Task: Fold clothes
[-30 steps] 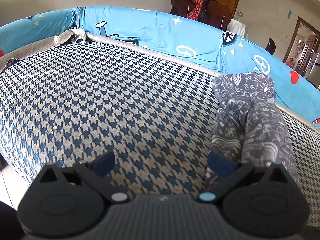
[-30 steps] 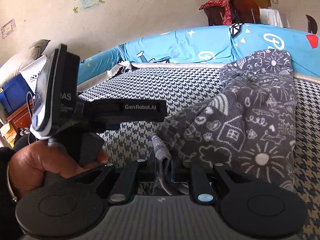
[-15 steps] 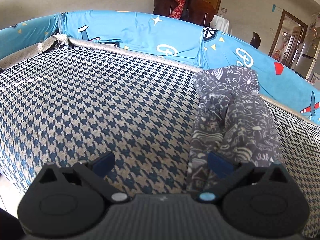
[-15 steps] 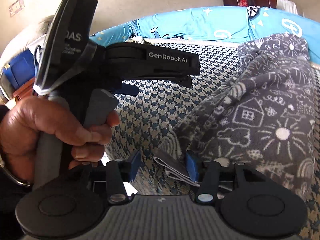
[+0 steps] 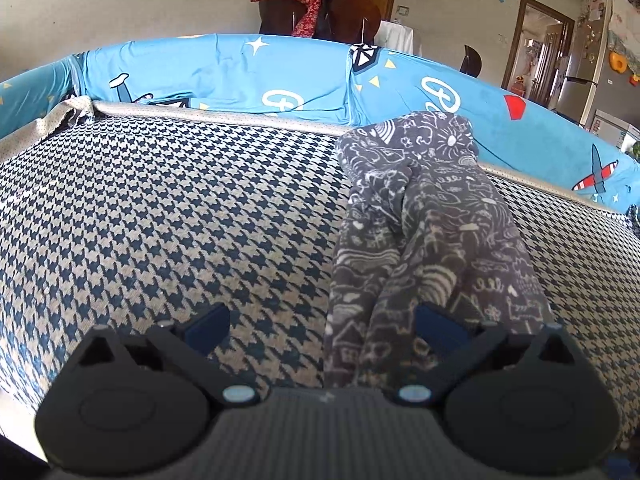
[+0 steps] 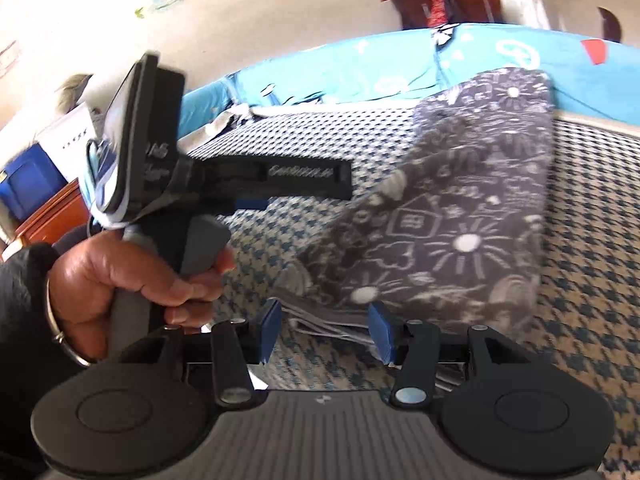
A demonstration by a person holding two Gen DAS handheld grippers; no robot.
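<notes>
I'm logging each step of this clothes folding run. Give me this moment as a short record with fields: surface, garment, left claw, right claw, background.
surface: houndstooth cover on a sofa, blue cushions behind
garment: grey printed cloth, folded lengthwise, lying on the cover
left claw: open, empty, near end of the cloth between its fingers, untouched
right claw: open, pads off the cloth; folded edge lies between them
left hand: grips the left claw's handle
background: chairs with red cloth, doorway
</notes>
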